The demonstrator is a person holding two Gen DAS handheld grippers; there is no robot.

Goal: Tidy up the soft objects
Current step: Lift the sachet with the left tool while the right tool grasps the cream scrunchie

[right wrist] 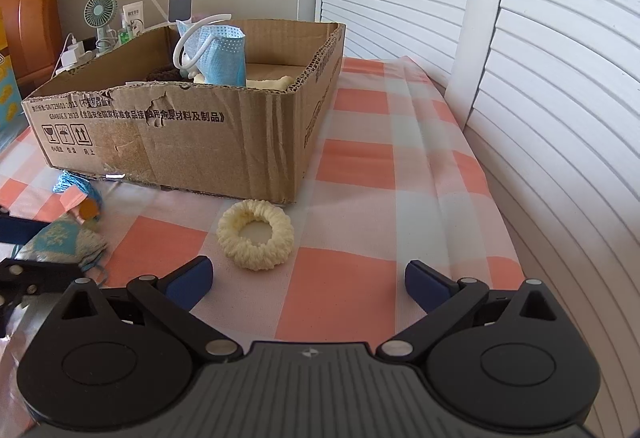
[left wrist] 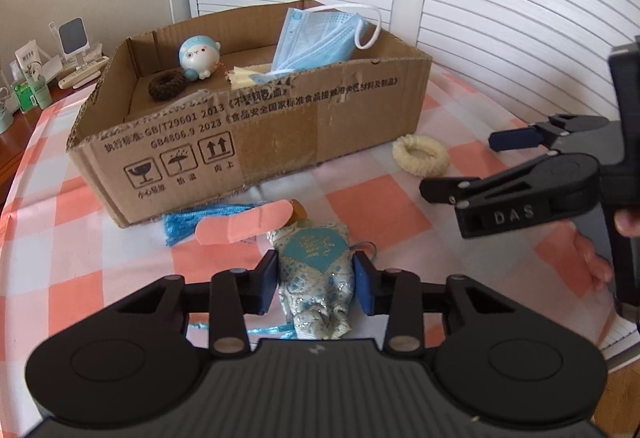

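My left gripper (left wrist: 316,284) has its pads on both sides of a blue-and-silver brocade sachet (left wrist: 316,270) lying on the checked cloth; the pads touch its sides. A pink plaster-shaped soft toy (left wrist: 244,224) and a blue tassel (left wrist: 192,224) lie just beyond it. My right gripper (right wrist: 308,280) is open and empty, just short of a cream scrunchie (right wrist: 256,234) on the cloth; it also shows in the left wrist view (left wrist: 420,155). The cardboard box (left wrist: 320,118) holds a blue face mask (left wrist: 316,42), a round plush toy (left wrist: 200,56) and a brown scrunchie (left wrist: 167,86).
The table carries an orange-and-white checked cloth (right wrist: 380,166). White louvred doors (right wrist: 540,78) stand close on the right. A small fan (right wrist: 100,14), bottles and chargers sit on a shelf behind the box. The right gripper's body (left wrist: 560,178) hangs at the right of the left wrist view.
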